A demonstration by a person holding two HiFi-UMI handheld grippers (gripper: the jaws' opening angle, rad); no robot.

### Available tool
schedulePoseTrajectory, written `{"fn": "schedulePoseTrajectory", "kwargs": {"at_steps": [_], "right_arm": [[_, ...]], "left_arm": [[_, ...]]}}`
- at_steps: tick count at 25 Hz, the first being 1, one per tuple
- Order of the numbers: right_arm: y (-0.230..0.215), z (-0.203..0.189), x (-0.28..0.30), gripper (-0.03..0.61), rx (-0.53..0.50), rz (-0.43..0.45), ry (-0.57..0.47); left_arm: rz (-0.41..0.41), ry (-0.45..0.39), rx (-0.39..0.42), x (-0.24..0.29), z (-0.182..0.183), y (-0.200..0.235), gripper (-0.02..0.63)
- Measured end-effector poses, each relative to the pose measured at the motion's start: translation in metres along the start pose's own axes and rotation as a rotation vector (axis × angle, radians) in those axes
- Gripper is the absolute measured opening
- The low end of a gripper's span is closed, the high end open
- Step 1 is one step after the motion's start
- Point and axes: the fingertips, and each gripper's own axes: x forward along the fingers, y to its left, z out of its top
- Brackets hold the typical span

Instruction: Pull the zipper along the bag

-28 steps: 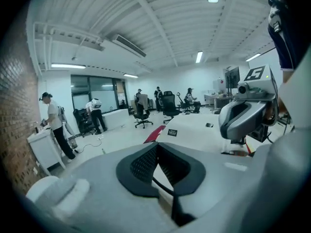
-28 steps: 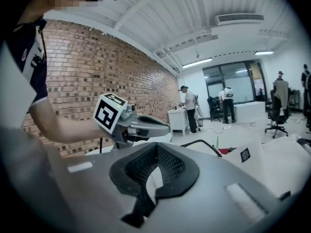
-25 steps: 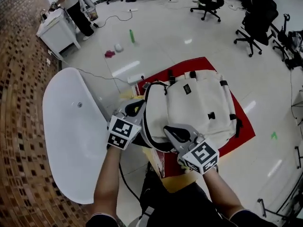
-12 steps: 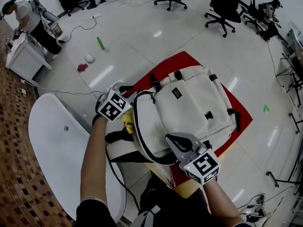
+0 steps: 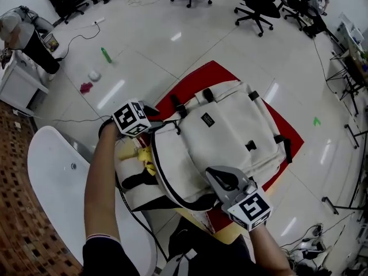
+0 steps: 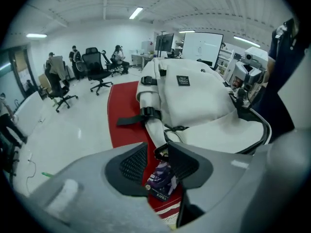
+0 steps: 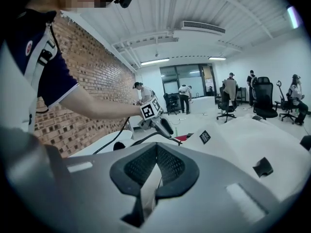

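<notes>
Red cloth (image 5: 219, 76): white bag (image 5: 224, 137) lies on it.
Left gripper (image 6: 159, 148): jaws apart, just opened, gripping nothing.
Right gripper (image 7: 156, 146): pinches bag cloth.

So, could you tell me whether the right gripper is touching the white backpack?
Touching: the right gripper view shows the right gripper pinching a fold of the white backpack.

light: bright ceiling strips | glare: streaks on glossy floor (image 5: 178, 36) | edges: fisheye bend, dark vignette | focus: sharp
</notes>
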Motion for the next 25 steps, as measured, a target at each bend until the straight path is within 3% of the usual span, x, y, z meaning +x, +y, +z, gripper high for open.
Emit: {"fn": "schedulePoseTrajectory", "kwargs": {"at_steps": [4, 10, 16, 25], "right_arm": [[-0.005, 0.002, 0.006, 0.002, 0.007, -0.008, 0.001], [-0.006, -0.001, 0.014, 0.002, 0.022, -0.005, 0.012], [0.001, -0.001, 0.021, 0.002, -0.003, 0.032, 0.021], [0.022, -0.015, 0.045, 0.002, -0.105, 0.139, 0.058]], "left_arm": [[-0.112, 0.044, 0.007, 0.013, -0.007, -0.014, 0.120], [-0.115, 0.040, 0.041, 0.015, -0.008, -0.021, 0.068], [0.045, 0.117, 0.170, -0.002, -0.016, -0.024, 0.029], [0.239, 0.160, 0.146, -0.048, -0.029, -0.053, 0.027]]}}
